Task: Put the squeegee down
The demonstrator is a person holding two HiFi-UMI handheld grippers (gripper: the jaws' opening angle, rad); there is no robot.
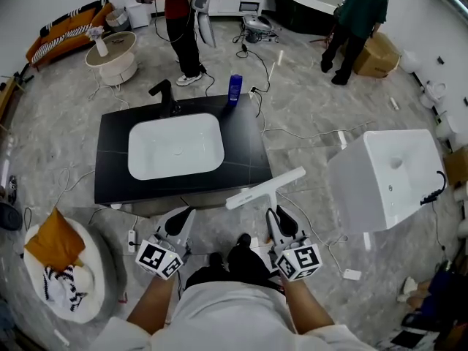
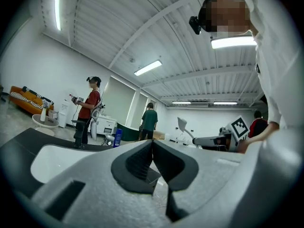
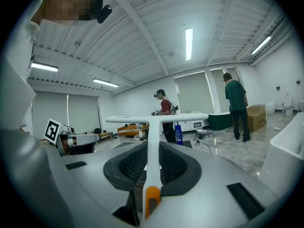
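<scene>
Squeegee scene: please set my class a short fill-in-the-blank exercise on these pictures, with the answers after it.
1. The right gripper is shut on the handle of the ___.
2. The left gripper is shut and holds ___.
3. The bottle standing beyond the sink is ___ in colour.
Missing words: squeegee; nothing; blue.

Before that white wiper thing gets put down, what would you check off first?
1. Grip on the squeegee: ok, the right gripper has its jaws shut on the handle.
2. Left gripper spare: ok, jaws together, nothing between them.
3. Landing spot: ok, the black countertop is bare beside the sink.
4. Obstacles: ok, the blue bottle and faucet stand at the far edge.
5. Blade height above the countertop: cannot tell.
</scene>
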